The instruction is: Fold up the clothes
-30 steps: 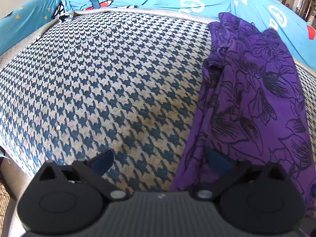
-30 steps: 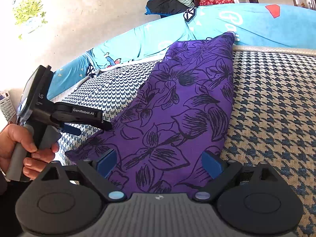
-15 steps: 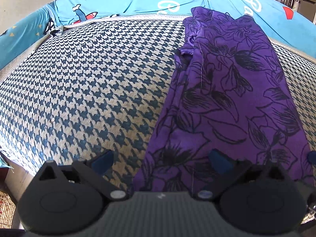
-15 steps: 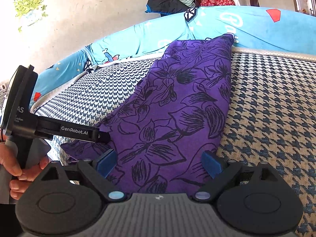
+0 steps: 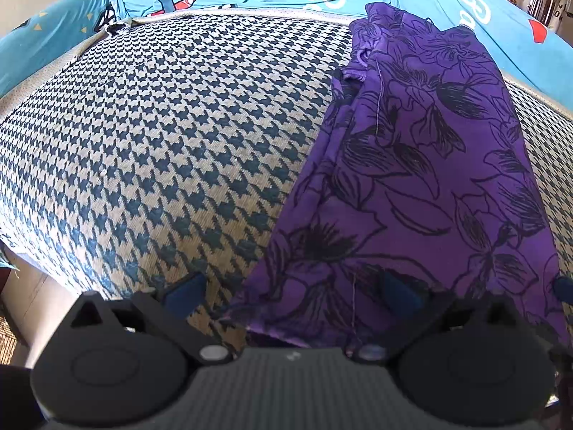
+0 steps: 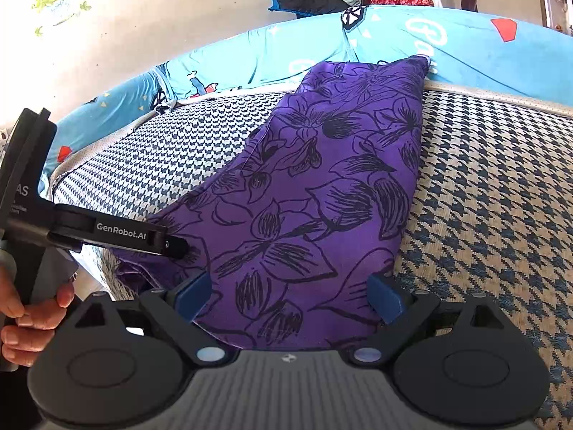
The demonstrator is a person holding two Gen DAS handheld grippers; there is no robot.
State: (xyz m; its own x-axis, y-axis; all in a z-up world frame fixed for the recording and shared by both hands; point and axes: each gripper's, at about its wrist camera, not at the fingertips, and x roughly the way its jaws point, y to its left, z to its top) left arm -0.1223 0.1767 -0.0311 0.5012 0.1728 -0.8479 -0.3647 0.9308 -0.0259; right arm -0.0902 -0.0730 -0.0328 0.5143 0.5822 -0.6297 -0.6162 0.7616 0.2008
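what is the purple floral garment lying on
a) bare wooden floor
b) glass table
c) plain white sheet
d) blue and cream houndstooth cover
d: the purple floral garment lies stretched along the houndstooth cover, with blue cartoon-print fabric only at its far end.

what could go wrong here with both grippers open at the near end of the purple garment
The purple garment has bunched layers along its left edge, so the left hand-held gripper may pinch only one layer and fold unevenly. The right hand-held gripper straddles flat cloth and could also snag the houndstooth cover beneath.
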